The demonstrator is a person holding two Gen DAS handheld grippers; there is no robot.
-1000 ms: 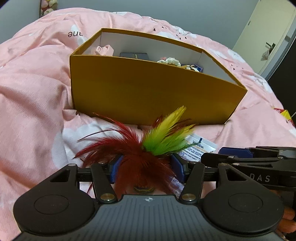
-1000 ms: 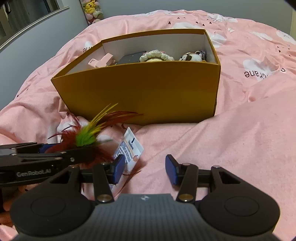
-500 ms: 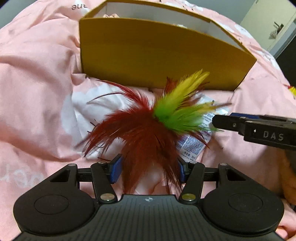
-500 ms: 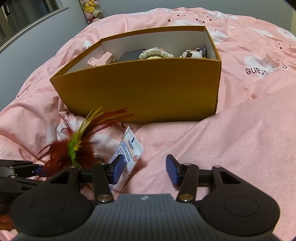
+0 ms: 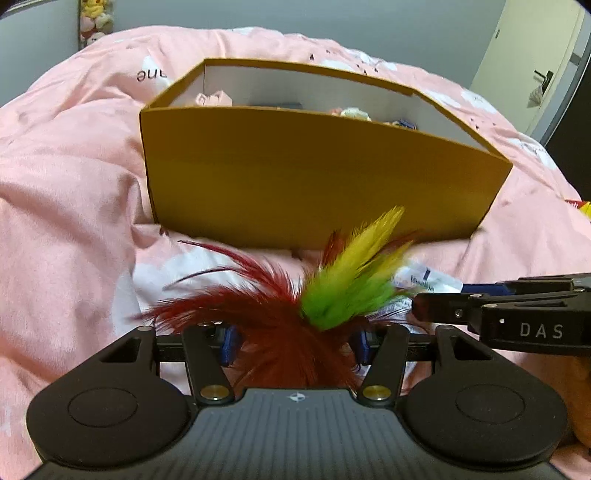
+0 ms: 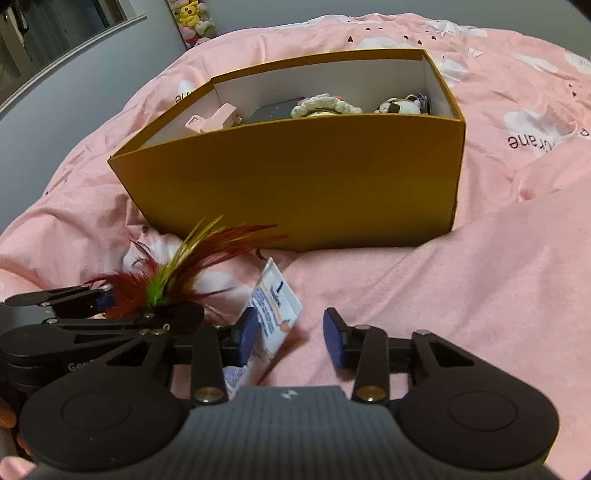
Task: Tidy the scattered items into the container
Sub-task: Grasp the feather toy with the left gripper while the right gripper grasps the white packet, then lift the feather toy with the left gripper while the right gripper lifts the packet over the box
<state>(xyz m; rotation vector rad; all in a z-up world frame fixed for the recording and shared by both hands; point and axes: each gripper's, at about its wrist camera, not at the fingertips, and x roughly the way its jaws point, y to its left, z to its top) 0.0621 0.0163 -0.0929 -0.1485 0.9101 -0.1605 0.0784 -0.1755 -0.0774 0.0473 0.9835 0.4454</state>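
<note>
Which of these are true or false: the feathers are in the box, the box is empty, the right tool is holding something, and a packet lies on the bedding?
1. The feather toy is inside the box. False: it sits between the left hand-held gripper's blue pads, in front of the box.
2. The box is empty. False: a pink clip, a crocheted piece and other small items lie inside.
3. The right hand-held gripper is holding something. False: its jaws stand open and empty.
4. A white packet lies on the pink bedding. True.

pink duvet (image 6: 498, 295) (rumpled) | plush toys (image 6: 192, 18) | door (image 5: 535, 66)
</note>
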